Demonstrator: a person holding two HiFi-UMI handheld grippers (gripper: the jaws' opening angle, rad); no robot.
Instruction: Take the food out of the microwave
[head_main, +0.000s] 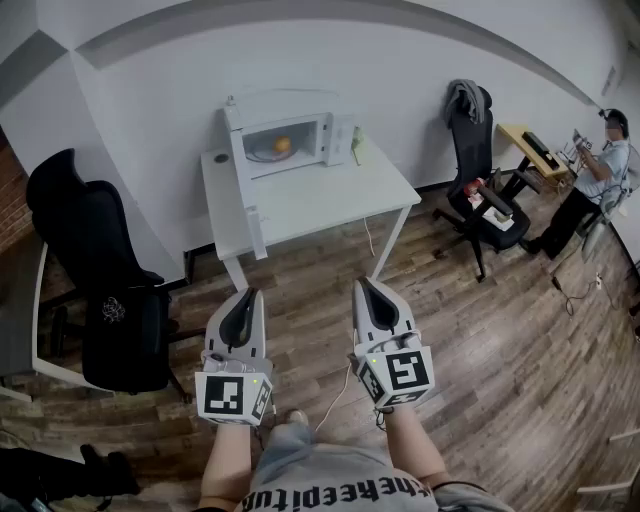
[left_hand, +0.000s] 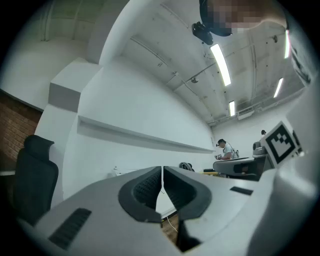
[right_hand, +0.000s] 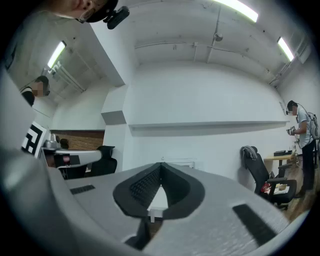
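Bright, even indoor light throughout. Ceiling tubes (left_hand: 220, 65) glare white in the left gripper view and are blown out along the top of the right gripper view. Head view: white wall (head_main: 400, 60) near overexposed, soft faint shadows under the table (head_main: 310, 195) on the wood floor (head_main: 500, 330), microwave (head_main: 290, 140) cavity lit inside. Heavy fisheye bending at edges, and black vignette corners in both gripper views. Distant background slightly soft, head view sharp.

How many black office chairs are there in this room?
2. The left chair stands left of the white table. The right chair, with a grey garment over its back, stands right of it. Others may be out of view.
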